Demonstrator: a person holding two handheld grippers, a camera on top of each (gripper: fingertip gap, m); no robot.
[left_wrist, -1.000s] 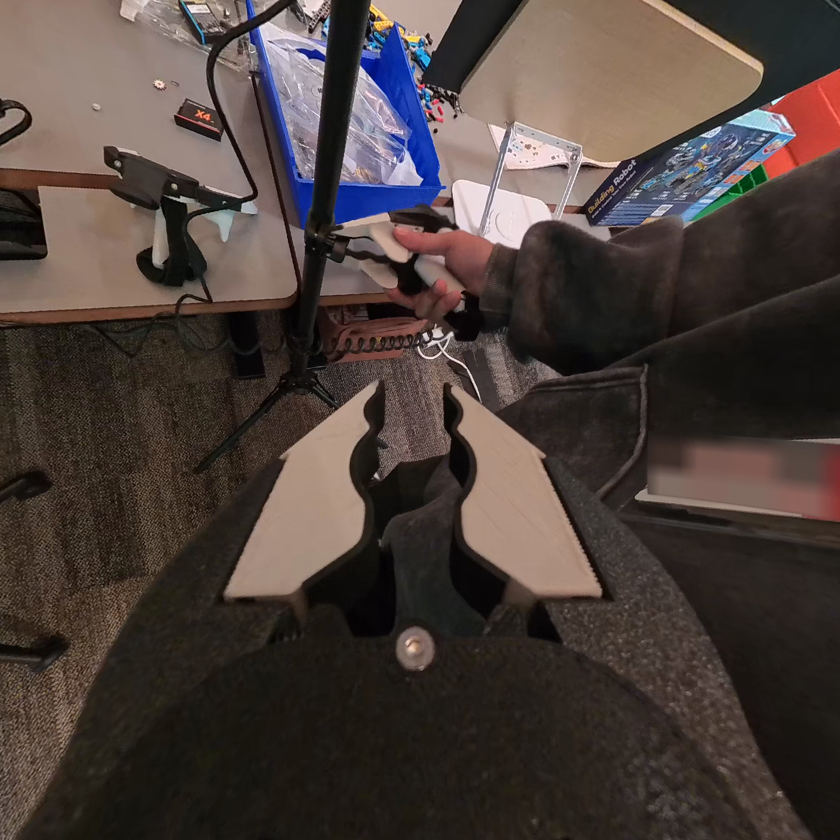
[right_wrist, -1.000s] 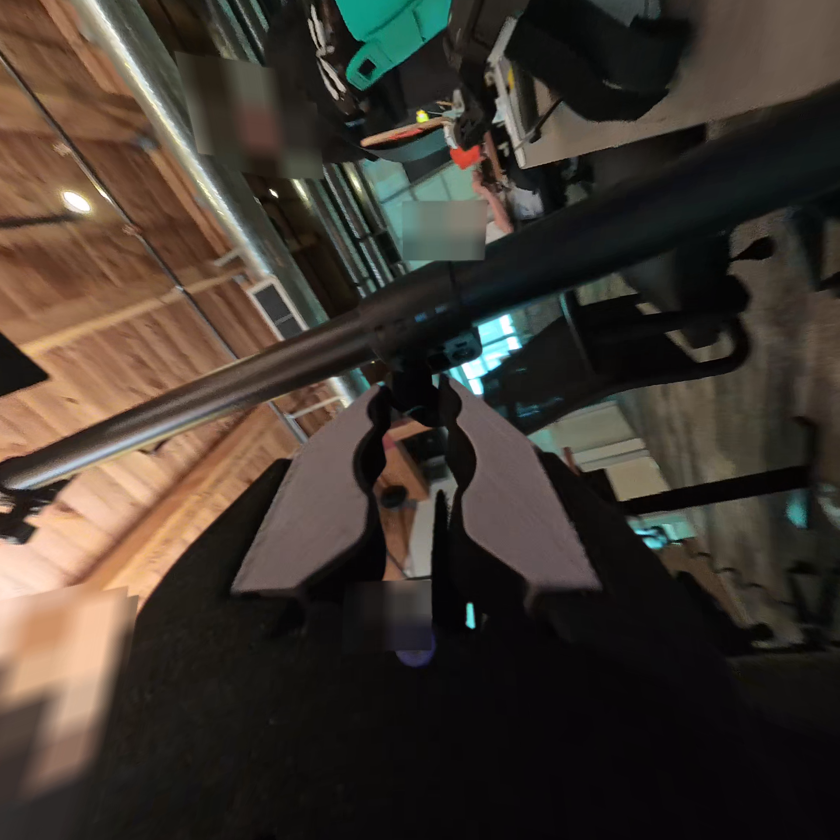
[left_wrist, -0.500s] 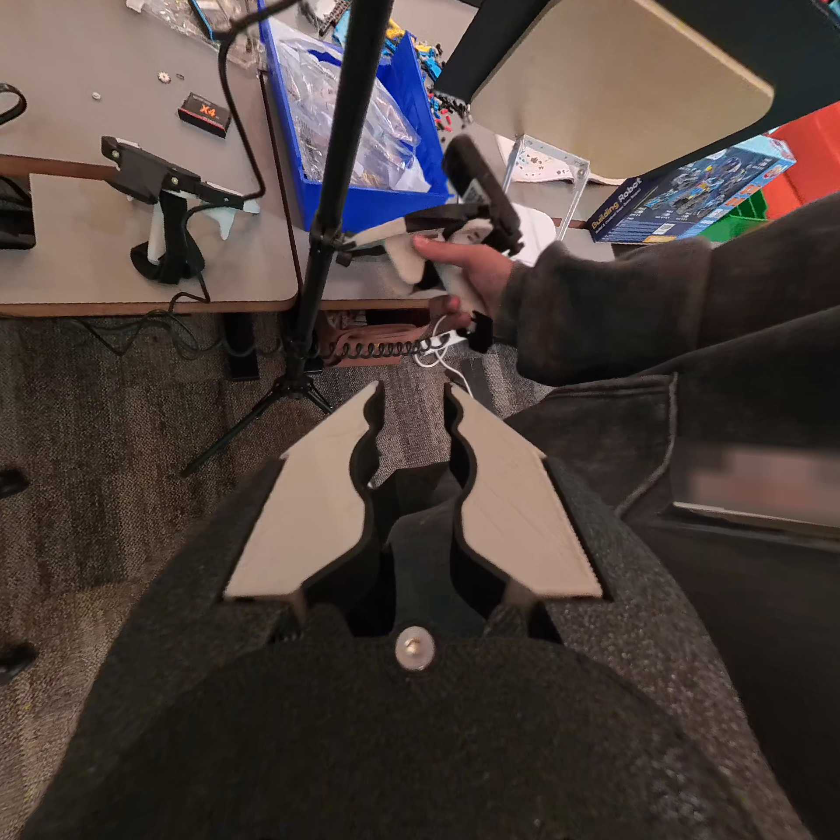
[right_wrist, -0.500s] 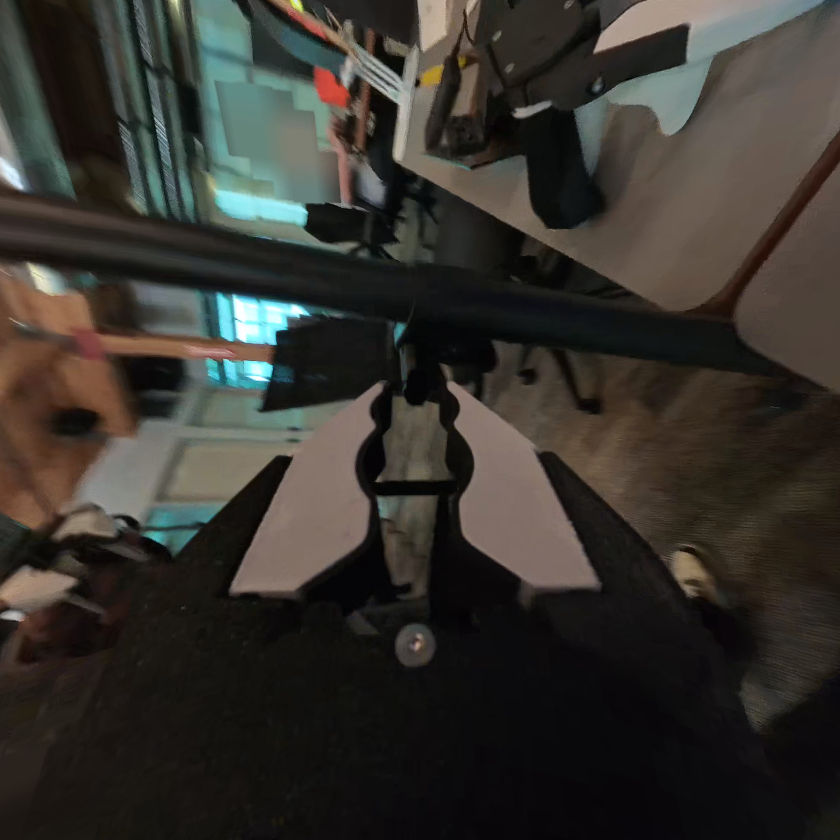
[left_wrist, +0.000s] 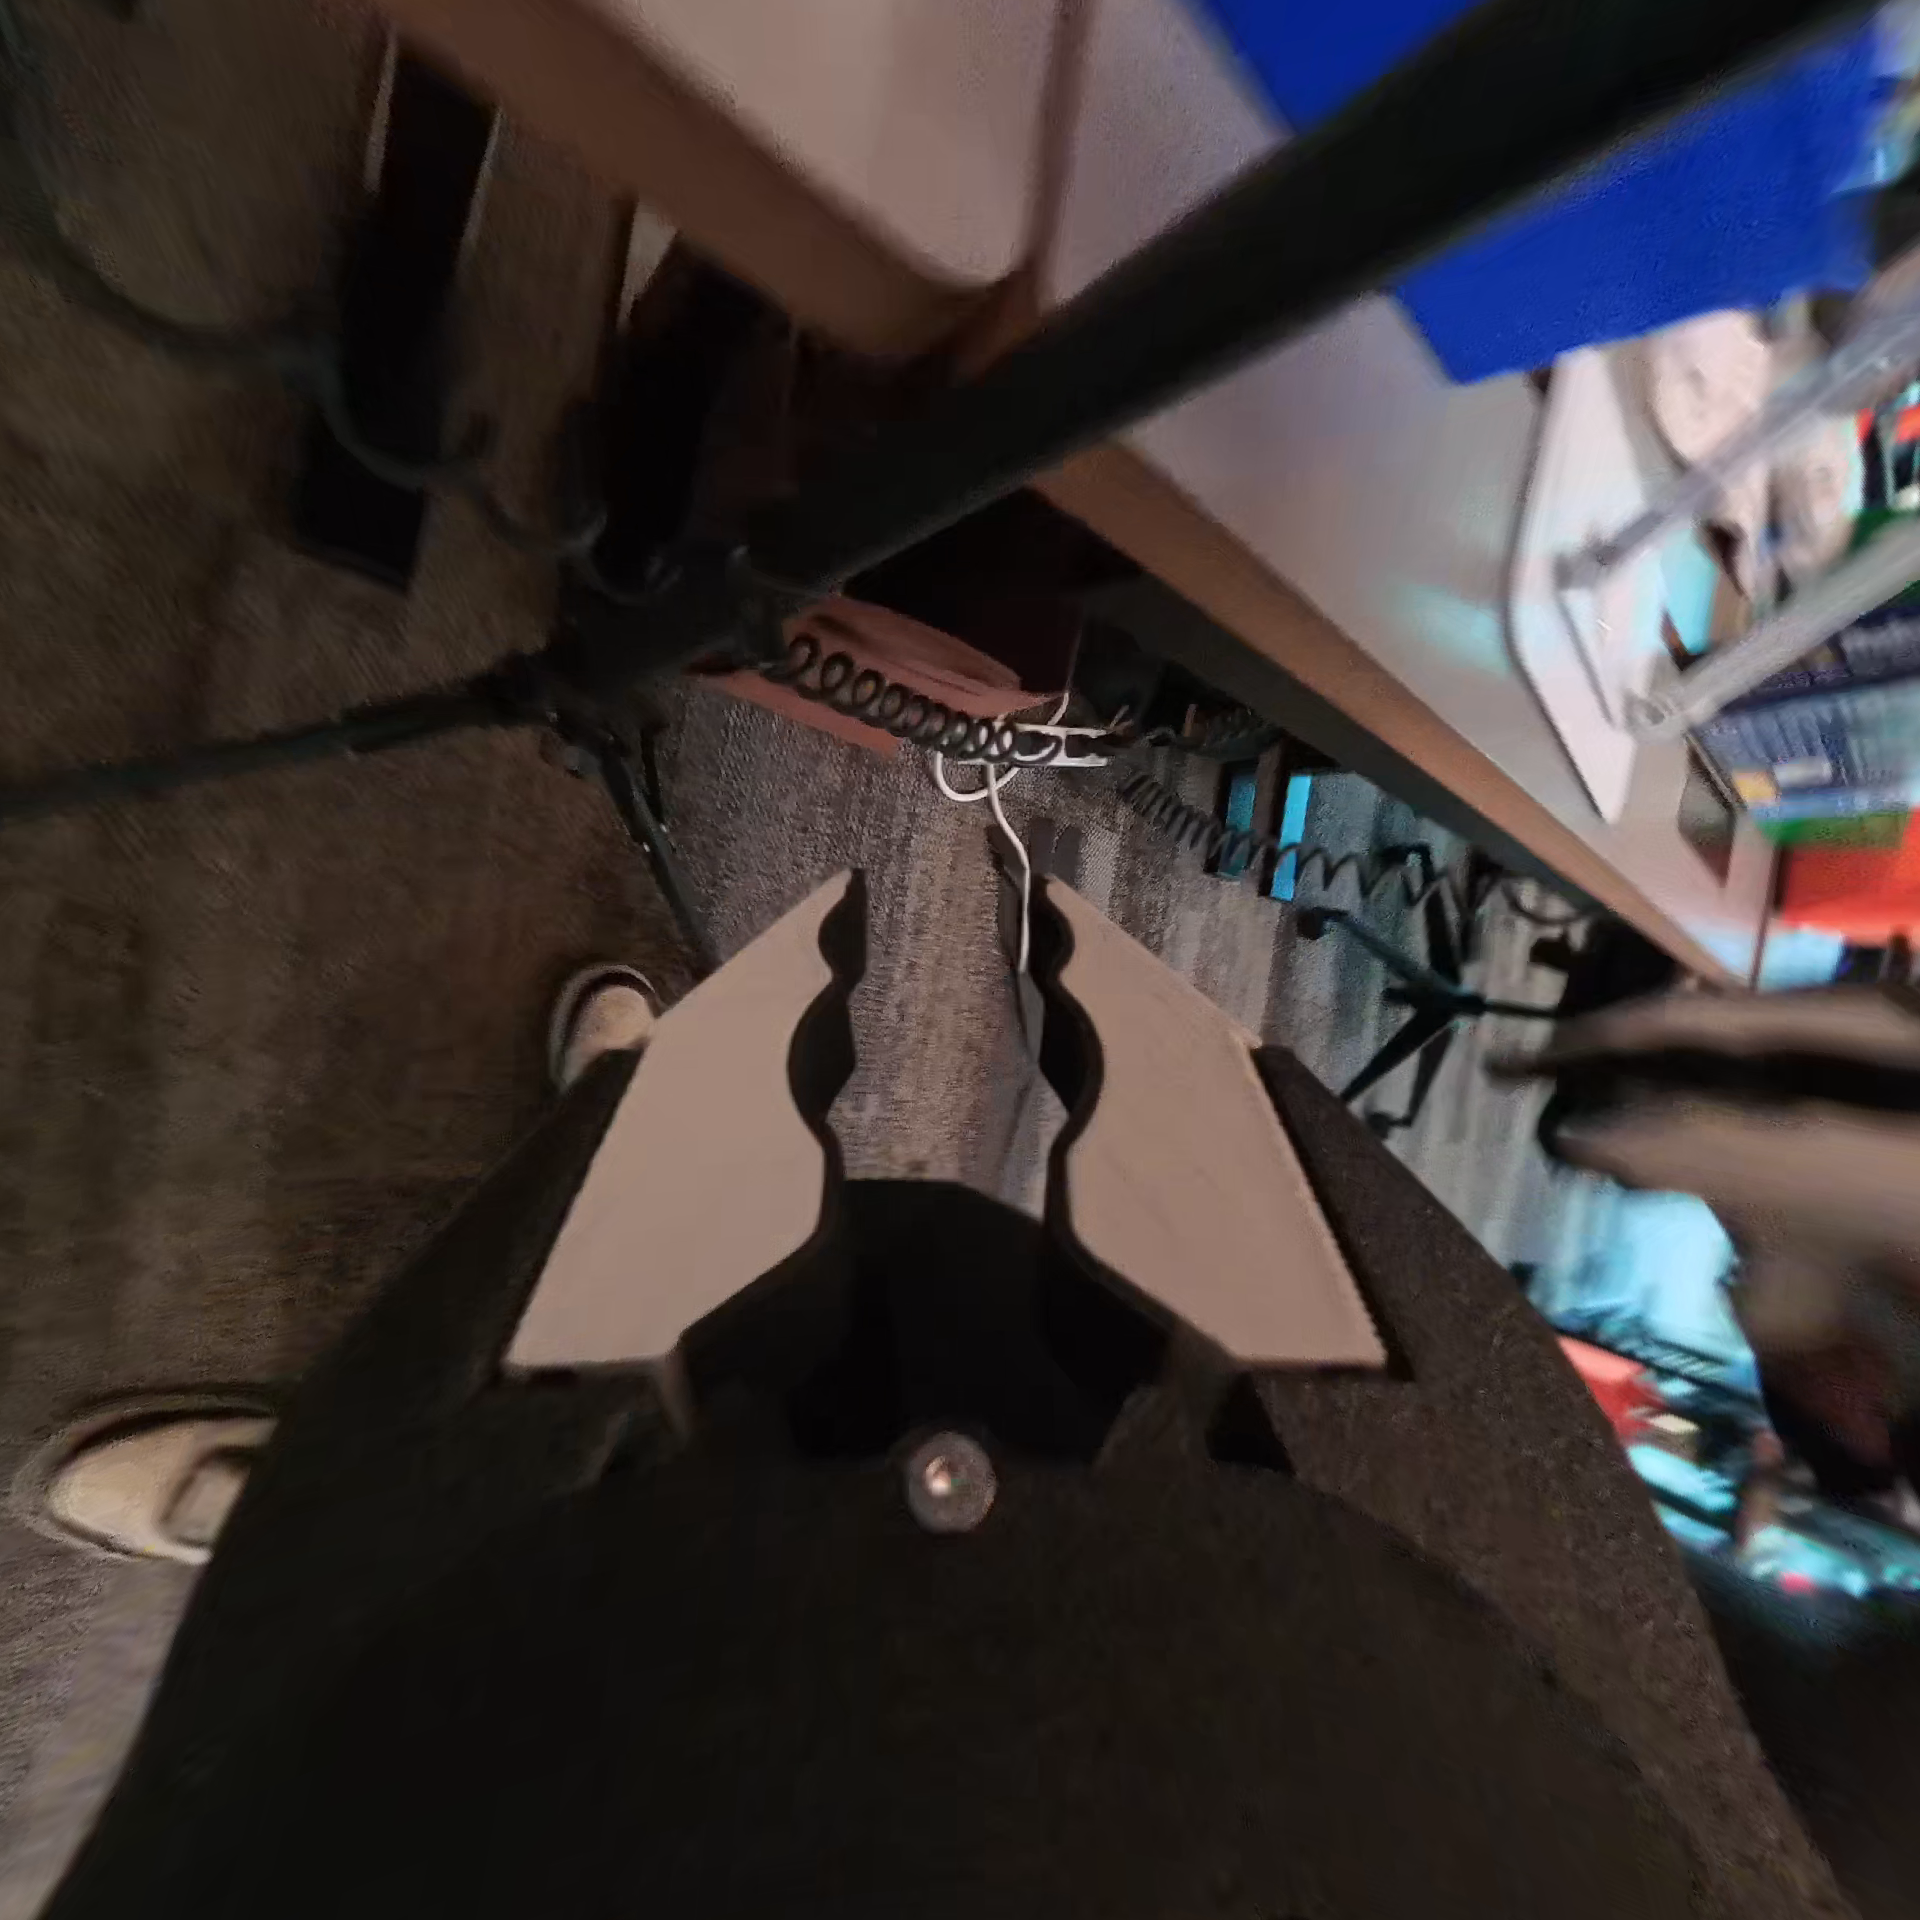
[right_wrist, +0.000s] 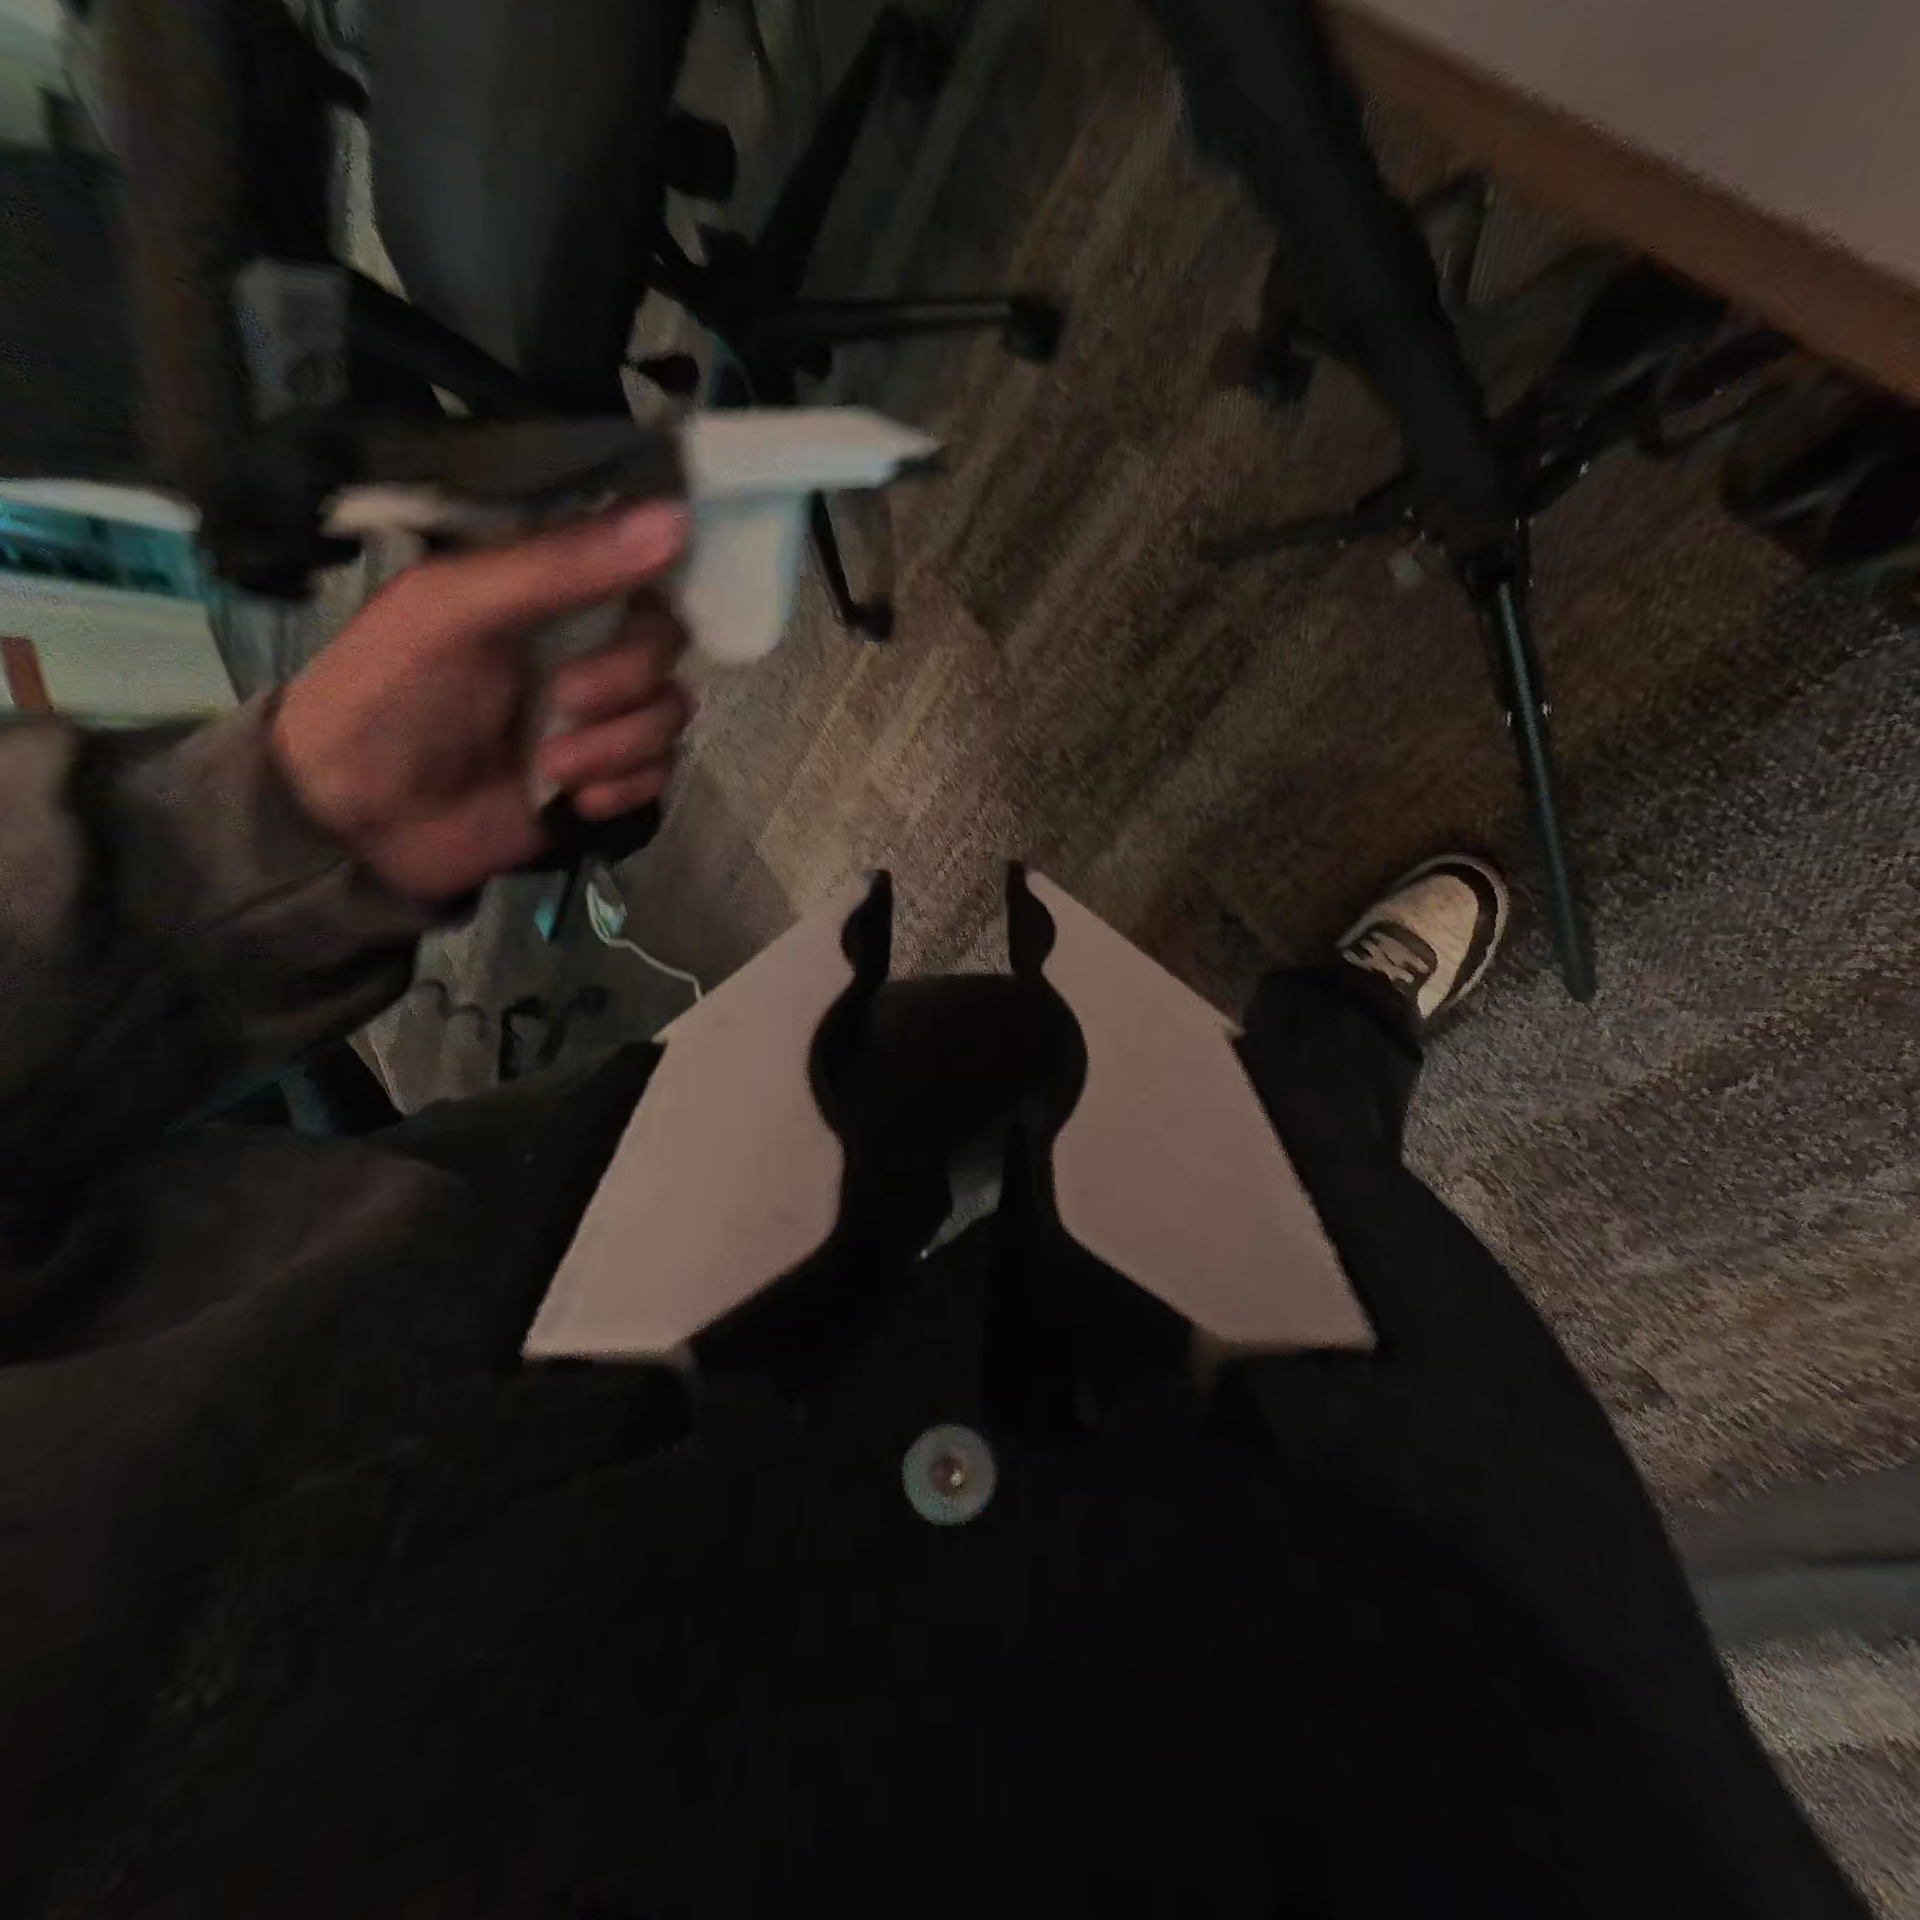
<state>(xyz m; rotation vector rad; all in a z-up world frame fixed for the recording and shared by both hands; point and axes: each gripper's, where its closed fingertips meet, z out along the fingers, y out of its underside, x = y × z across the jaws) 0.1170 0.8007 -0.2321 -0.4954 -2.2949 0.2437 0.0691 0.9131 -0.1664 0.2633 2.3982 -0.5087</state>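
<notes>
My left gripper (left_wrist: 951, 891) is open and empty, held over the grey carpet (left_wrist: 914, 997) near the foot of a black tripod (left_wrist: 613, 634). Its pale fingers (left_wrist: 727, 1122) touch nothing. My right gripper (right_wrist: 948, 881) is open with a narrow gap and empty, pointing down at the carpet (right_wrist: 1091, 665). In the right wrist view a hand (right_wrist: 447, 717) holds the left gripper (right_wrist: 758, 520), blurred, up and to the left. A blurred dark shape (left_wrist: 1714, 1070) at the right of the left wrist view is too smeared to tell.
A table edge (left_wrist: 1247, 582) runs diagonally above, with a blue bin (left_wrist: 1621, 208) on it. The tripod pole (left_wrist: 1195, 353) and a coiled black cable (left_wrist: 914, 717) hang near it. A tripod leg (right_wrist: 1527, 727) and a shoe (right_wrist: 1423, 935) are on the carpet; shoes (left_wrist: 603, 1018) also show left. Spacing between my two grippers at the tips: around 15 cm.
Both grippers swung down towards the floor. The right gripper left the tripod pole's clamp it was at. The left view tilted and moved closer to the tripod base. Both stayed open.
</notes>
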